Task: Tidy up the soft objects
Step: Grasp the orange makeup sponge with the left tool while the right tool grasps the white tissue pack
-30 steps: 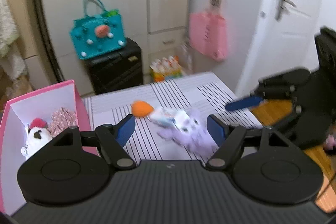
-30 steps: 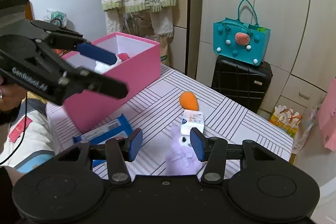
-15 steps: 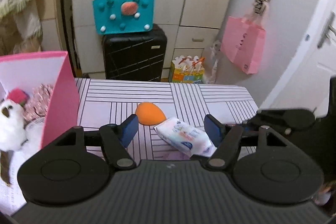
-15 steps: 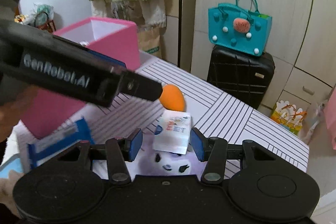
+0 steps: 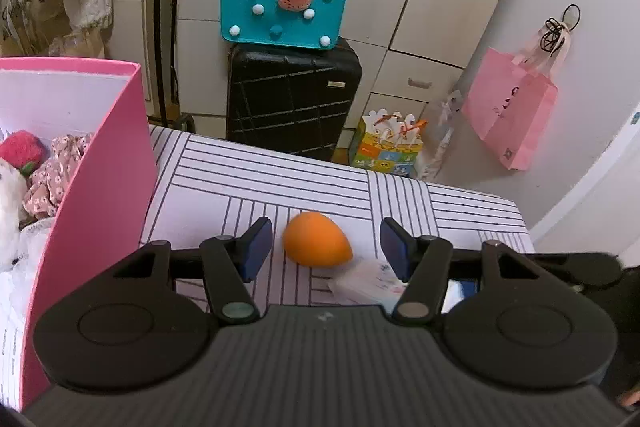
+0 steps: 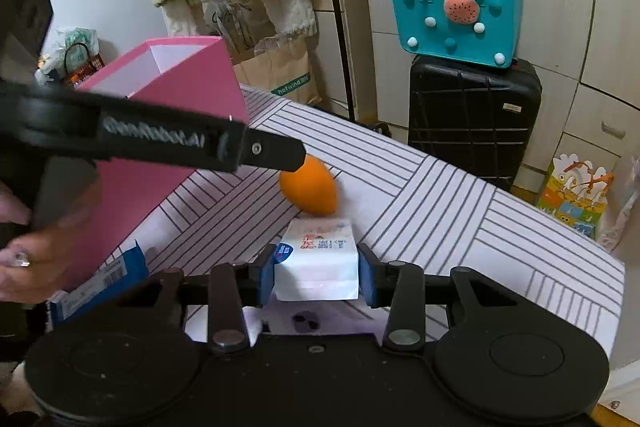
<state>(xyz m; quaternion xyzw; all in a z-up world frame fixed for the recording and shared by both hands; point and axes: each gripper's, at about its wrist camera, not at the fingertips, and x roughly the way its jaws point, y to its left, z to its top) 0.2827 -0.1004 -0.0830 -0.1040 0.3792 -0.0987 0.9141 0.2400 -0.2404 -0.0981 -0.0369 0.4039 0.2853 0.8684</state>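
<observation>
An orange egg-shaped sponge lies on the striped table, between the open blue pads of my left gripper; it also shows in the right wrist view. A white tissue pack sits between the pads of my right gripper, which stand at its sides; I cannot tell whether they press it. It also shows in the left wrist view. A purple plush lies under the pack. The pink box at left holds a white plush, a red plush and floral fabric.
The left gripper's arm crosses the right wrist view above the table. A blue-and-white package lies by the pink box. A black suitcase with a teal bag stands behind the table.
My left gripper has moved forward so the orange sponge now lies between its pads. My right gripper has moved onto the tissue pack, pads now at its sides.
</observation>
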